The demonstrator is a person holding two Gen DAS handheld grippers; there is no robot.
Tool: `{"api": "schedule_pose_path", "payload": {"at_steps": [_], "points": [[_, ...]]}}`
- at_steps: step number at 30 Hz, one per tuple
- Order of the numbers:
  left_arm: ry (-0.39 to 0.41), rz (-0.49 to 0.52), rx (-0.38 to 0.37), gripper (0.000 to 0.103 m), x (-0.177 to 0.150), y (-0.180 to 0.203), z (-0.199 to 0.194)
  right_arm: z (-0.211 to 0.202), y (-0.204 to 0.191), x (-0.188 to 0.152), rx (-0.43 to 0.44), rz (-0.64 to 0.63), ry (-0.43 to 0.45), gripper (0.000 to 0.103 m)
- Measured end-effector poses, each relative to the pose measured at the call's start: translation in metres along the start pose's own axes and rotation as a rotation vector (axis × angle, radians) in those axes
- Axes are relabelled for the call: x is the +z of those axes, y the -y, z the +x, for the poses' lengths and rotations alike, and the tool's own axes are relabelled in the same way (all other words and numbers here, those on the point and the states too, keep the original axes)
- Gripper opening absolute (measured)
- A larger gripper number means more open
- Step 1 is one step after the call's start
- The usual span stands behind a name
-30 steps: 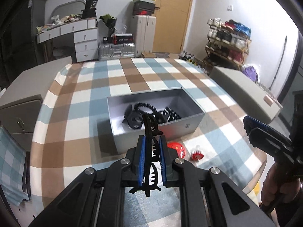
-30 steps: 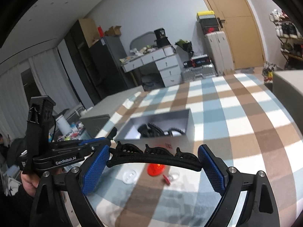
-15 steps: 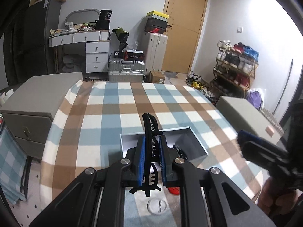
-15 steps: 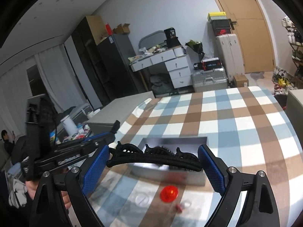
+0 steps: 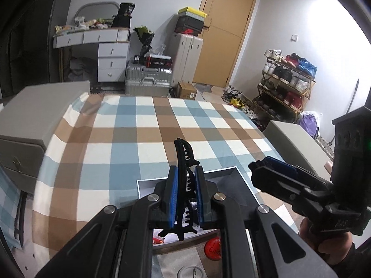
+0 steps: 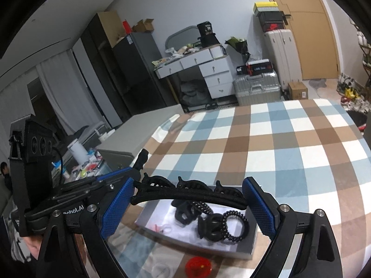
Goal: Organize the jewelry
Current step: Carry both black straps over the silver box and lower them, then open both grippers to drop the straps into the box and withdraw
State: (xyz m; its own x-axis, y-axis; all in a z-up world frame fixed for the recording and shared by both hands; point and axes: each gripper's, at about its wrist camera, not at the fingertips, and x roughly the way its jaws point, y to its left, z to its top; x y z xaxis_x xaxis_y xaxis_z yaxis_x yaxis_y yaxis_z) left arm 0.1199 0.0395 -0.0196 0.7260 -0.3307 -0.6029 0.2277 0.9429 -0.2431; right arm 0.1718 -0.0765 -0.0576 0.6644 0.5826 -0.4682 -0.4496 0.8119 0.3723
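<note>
- My left gripper (image 5: 186, 193) is clamped tight on a black hair claw clip (image 5: 184, 162). The clip stands on edge between the blue pads, its curved end rising above the fingertips and its teeth hanging below them.
- My right gripper (image 6: 189, 199) stands wide, with a long black hair clip (image 6: 189, 193) spanning the gap; each end of that clip bears against a blue pad, so it is held lengthwise across the jaws.
- Landmark: the grey box (image 6: 148, 210) on the bench (image 5: 148, 129), which carries a blue, brown and white check cloth.
- Both grippers hang above the box, on its near side. In the left wrist view the left pads cover most of the box interior; the right gripper appears just to the right of the box.
- Inside the box, seen through the right gripper's gap: black spiral hair ties (image 6: 234, 225) and a black claw clip (image 6: 209, 228), lying together toward the right half. Small pale and red items lie toward its left half; too blurred to identify.
- In front of the box, on the cloth: a red round item (image 6: 198, 266) and a clear round piece (image 5: 192, 273) just beside it.
- A hand (image 5: 324, 243) grips the right gripper's handle, right of the box.
</note>
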Motion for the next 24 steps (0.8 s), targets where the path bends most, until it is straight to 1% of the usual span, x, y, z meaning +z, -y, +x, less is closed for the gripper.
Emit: {"api": "schedule_pose_path", "payload": {"at_steps": [8,19,24], "points": [[-0.06,-0.016,-0.029,0.009,-0.007,-0.003,0.019,0.02,0.014,-0.007,-0.006,0.017,-0.043,0.094],[-0.103,-0.017,-0.096,0.009,-0.015,-0.003,0.03,0.032,0.023,-0.019,-0.002,0.021,-0.084,0.094],[-0.111,-0.023,-0.107,0.009,-0.014,-0.005,0.036,0.037,0.025,-0.018,-0.005,0.029,-0.091,0.095]]}}
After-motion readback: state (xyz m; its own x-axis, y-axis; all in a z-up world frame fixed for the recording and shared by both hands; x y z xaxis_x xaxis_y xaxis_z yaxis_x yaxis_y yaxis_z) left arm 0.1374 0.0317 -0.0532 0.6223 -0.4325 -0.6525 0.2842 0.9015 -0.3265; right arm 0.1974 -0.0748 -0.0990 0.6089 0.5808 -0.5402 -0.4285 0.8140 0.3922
